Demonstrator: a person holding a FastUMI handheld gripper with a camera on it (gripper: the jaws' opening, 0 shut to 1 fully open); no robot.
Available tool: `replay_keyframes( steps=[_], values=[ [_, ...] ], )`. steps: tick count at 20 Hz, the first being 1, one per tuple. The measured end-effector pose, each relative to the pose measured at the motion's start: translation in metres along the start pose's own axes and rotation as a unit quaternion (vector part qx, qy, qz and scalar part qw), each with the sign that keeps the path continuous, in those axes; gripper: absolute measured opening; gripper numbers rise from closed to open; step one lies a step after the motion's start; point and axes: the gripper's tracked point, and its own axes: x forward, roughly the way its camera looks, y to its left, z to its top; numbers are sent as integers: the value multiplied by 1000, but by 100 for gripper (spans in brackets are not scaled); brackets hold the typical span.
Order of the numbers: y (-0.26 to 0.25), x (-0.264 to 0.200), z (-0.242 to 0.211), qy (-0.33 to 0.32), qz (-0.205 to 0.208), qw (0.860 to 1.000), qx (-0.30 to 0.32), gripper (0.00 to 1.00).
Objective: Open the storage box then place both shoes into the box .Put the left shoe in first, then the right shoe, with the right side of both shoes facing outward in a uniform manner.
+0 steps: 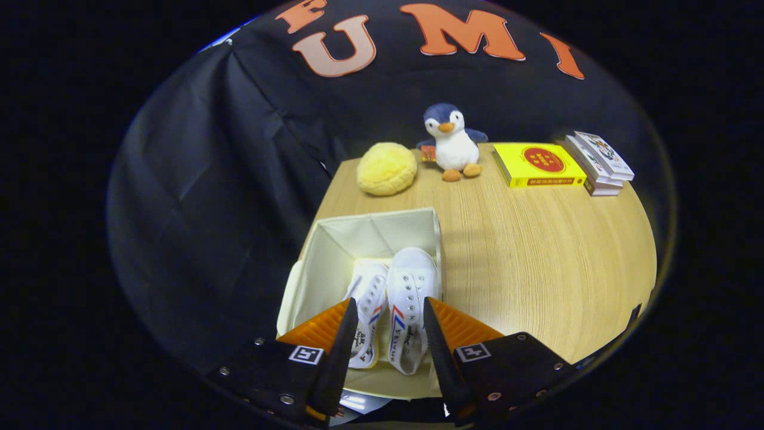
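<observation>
Tongs (387, 310) hang over the near end of the storage box (310, 269), fingers spread apart and pinching nothing, with both shoes showing in the gap between them.

Now the shoes: two white canvas lace-ups with rows of metal eyelets and red-and-blue stripes down the sides. They lie side by side, touching, inside the box. The left shoe (369, 304) sits nearer the box's middle, and the right shoe (409, 298) is tucked against the wall that faces the open table (537, 257).

Both point the same way, toes toward the box's far wall and heels toward its near rim, so their long axes run parallel with the box's length. The heels reach in between the fingertips, and the toes lie just ahead of them.

The box itself is a cream fabric one, open at the top, standing at the table's edge beside the dark cloth wall.

Beyond the box's far wall sits a yellow fluffy ball (387, 168). Further out from the box, a plush penguin (452, 142) stands upright, then a yellow book (540, 165) lies flat, with a small stack of books (600, 162) just beside it.
</observation>
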Motion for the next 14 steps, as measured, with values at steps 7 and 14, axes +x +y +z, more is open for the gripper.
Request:
replay_keyframes(
  steps=[7,14],
  values=[
    [-73,-71,104,-210,-31,976,-45,86],
    [-181,-148,156,-359,-88,927,-61,97]
  ],
)
